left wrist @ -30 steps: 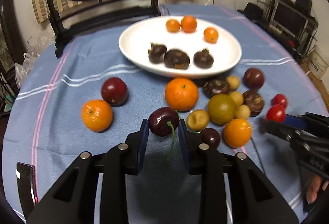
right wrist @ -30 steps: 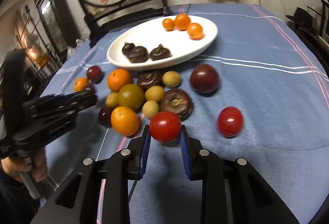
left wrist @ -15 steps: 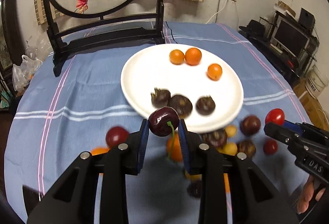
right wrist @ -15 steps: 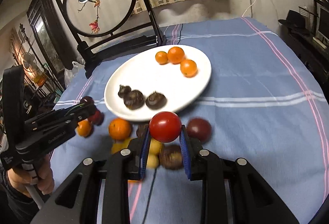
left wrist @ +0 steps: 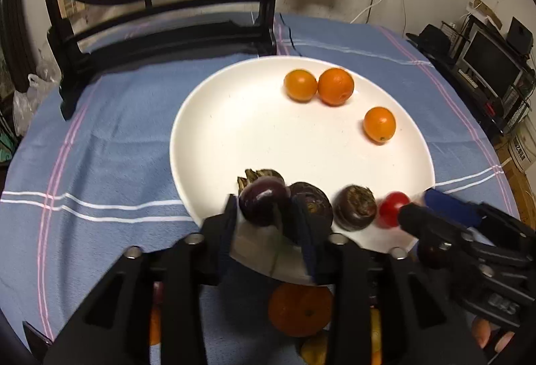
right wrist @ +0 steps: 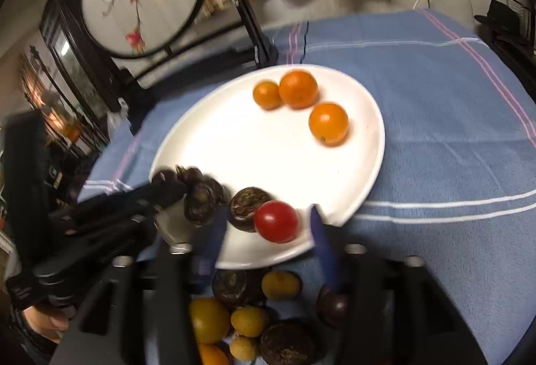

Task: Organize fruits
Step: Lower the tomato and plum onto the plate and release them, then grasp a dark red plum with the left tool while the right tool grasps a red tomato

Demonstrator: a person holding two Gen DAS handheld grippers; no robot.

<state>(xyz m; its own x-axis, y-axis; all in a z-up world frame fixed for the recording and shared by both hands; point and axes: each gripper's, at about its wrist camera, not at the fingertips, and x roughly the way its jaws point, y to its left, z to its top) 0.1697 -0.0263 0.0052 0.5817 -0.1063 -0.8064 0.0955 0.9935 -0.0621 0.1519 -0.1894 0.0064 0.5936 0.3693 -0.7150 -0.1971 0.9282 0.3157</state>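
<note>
**Two grippers over the near rim of the fruit plate**

At the far left of the scene stands the black frame of a round embroidered screen [left wrist: 160, 29], set on the blue striped tablecloth [left wrist: 110, 137]. The white plate [left wrist: 234, 117] lies on the cloth just in front of the screen's base.

Left gripper [left wrist: 268, 214]: its fingers are clamped on a dark cherry [left wrist: 263, 202], held above the plate's near-left rim. In the right wrist view the same gripper [right wrist: 164, 194] reaches in from the left, its tip beside the dark fruits. Three dark brown, rough-skinned fruits sit in a row along the near part of the plate; the leftmost [left wrist: 261, 175] is partly hidden behind the cherry, the middle one [left wrist: 313, 202] lies just right of it, and the third [left wrist: 355, 207] is further right.

Right gripper [right wrist: 268, 231]: its blue-padded fingers stand apart, with a red cherry tomato [right wrist: 276, 221] between them over the near rim; whether the pads touch the tomato cannot be told, as the frame is blurred. In the left wrist view the tomato [left wrist: 392, 207] appears just right of the third dark fruit.

Three small oranges [left wrist: 335, 86] rest on the far right part of the plate, two touching, one apart. Unsorted fruits [right wrist: 248, 321] remain on the cloth beneath the right gripper, off the plate.
</note>
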